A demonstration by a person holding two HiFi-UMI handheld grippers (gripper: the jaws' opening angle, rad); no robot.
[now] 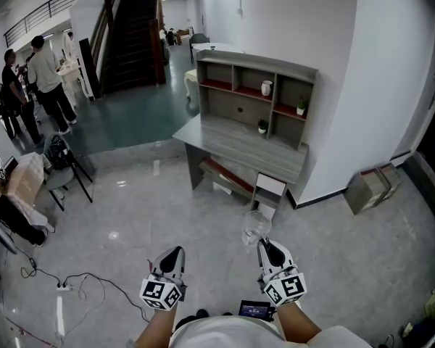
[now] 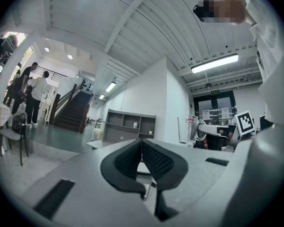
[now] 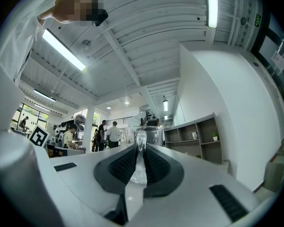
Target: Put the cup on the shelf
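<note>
A clear glass cup (image 1: 254, 227) with a handle hangs in front of me over the floor. My right gripper (image 1: 265, 244) is shut on its handle. In the right gripper view that handle (image 3: 139, 161) stands upright between the pads, with the cup body (image 3: 143, 135) beyond the tips. My left gripper (image 1: 176, 253) is shut with nothing in it; its pads meet in the left gripper view (image 2: 142, 144), which also shows the cup (image 2: 187, 129) off to the right. The grey shelf unit (image 1: 254, 93) stands on a desk (image 1: 235, 149) against the white wall ahead. It holds a white mug (image 1: 267, 88) and two small plants.
A cardboard box (image 1: 373, 187) lies by the wall at the right. People (image 1: 47, 78) stand at the far left near a staircase (image 1: 134, 35). A chair (image 1: 61, 169) and loose cables (image 1: 72, 285) are on the floor to my left.
</note>
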